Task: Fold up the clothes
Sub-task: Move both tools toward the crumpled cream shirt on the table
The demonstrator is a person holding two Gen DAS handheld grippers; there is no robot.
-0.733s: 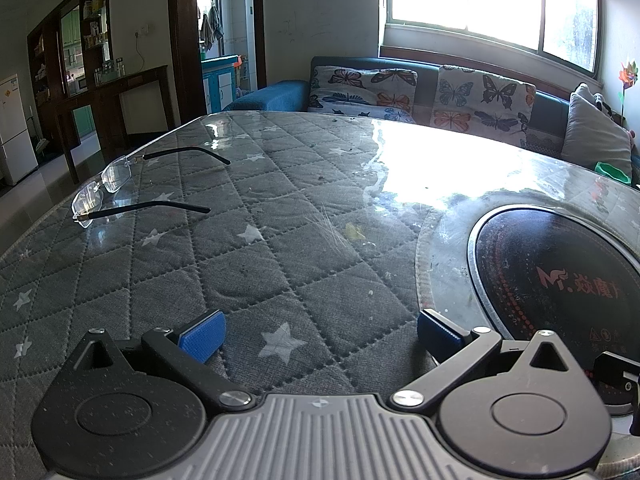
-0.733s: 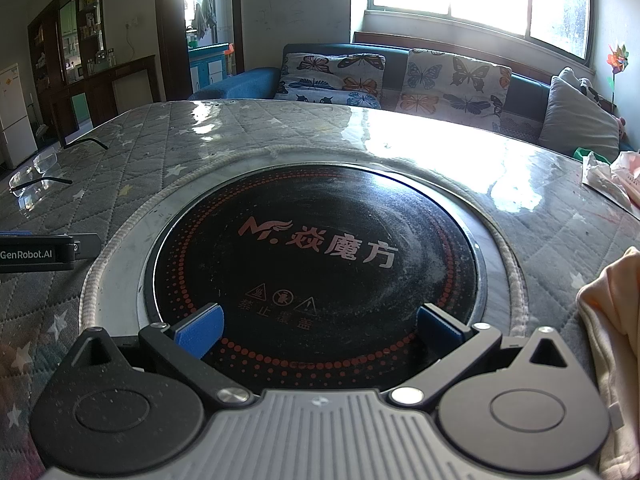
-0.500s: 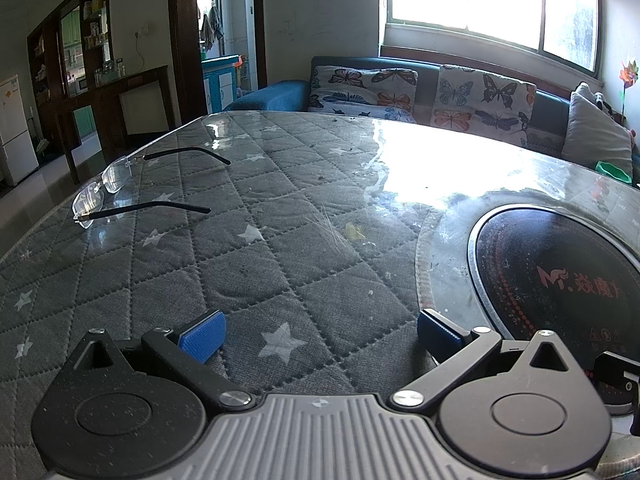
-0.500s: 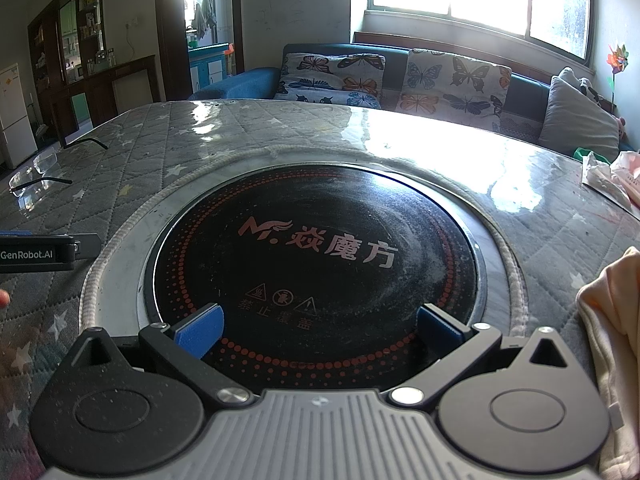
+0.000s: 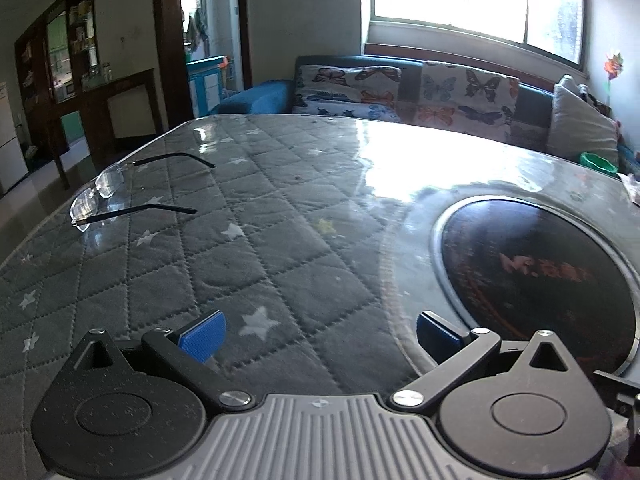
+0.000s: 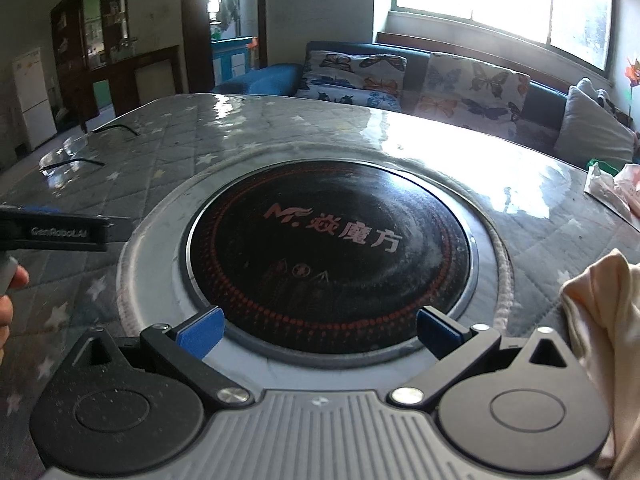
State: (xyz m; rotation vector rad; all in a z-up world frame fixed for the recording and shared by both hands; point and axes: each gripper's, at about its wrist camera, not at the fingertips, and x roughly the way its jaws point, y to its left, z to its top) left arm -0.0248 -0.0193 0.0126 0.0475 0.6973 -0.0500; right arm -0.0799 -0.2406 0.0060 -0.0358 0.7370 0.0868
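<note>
While both grippers hang low over the table [image 5: 280,208], neither has anything between its blue pads: the left gripper [image 5: 320,336] has its jaws spread wide above the grey quilted cover with white stars, and the right gripper [image 6: 318,330] has its jaws just as wide over the near rim of the round black cooktop [image 6: 328,256] set into the middle of the table. That cooktop bears red dotted rings and pale printed characters, and a metal ring frames it. The clothes to be folded lie off to the right, untouched: a pale peach garment [image 6: 600,340] is bunched at the right edge of the right wrist view, just beside the right gripper's body, and more pale cloth [image 6: 616,188] lies farther back near the table's right edge. A pair of rimless glasses [image 5: 100,192] with thin dark arms rests open on the cover toward the far left corner, well apart from both grippers. In the right wrist view the left gripper shows from the side as a black bar with white lettering, and a hand [image 6: 8,304] shows at the left edge below it. Beyond the table stand a blue sofa [image 5: 256,96] with butterfly-print cushions [image 5: 348,84], a bright window and dark wooden shelving.
</note>
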